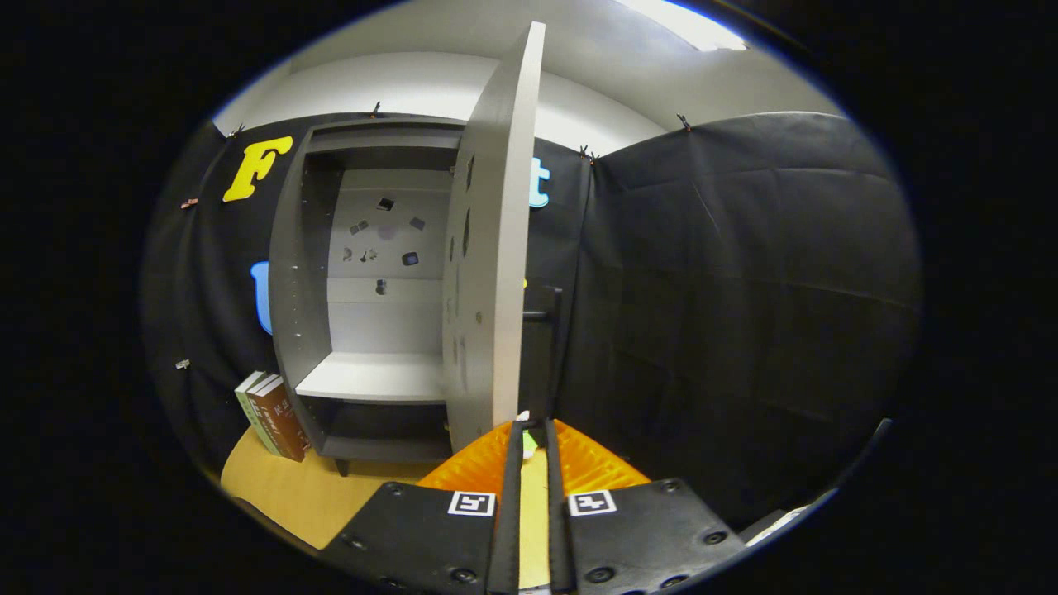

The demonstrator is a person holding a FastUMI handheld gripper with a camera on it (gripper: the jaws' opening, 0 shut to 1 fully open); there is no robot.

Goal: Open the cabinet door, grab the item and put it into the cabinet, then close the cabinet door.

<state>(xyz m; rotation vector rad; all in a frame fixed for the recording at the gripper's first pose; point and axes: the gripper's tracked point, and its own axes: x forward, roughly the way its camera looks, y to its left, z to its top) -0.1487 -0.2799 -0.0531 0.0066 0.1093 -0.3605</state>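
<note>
A grey cabinet (pixel 372 273) stands on the table against the black cloth wall. Its door (pixel 492 248) is swung wide open, with its thin edge turned toward me. A dark handle (pixel 541 314) sticks out of the door's outer face. Inside are a pale shelf (pixel 372 376), a darker compartment below it, and small dark marks on the back panel. My gripper (pixel 531 430) sits low, just right of the door's bottom corner and under the handle. Its fingers are drawn almost together, leaving a thin slit. A tiny pale green speck shows in the slit; I cannot tell what it is.
Several books (pixel 271 416) lean against the cabinet's left side. The tan tabletop (pixel 289 487) runs from the cabinet's foot toward me. A black cloth wall (pixel 744 314) closes the right side, close behind the open door.
</note>
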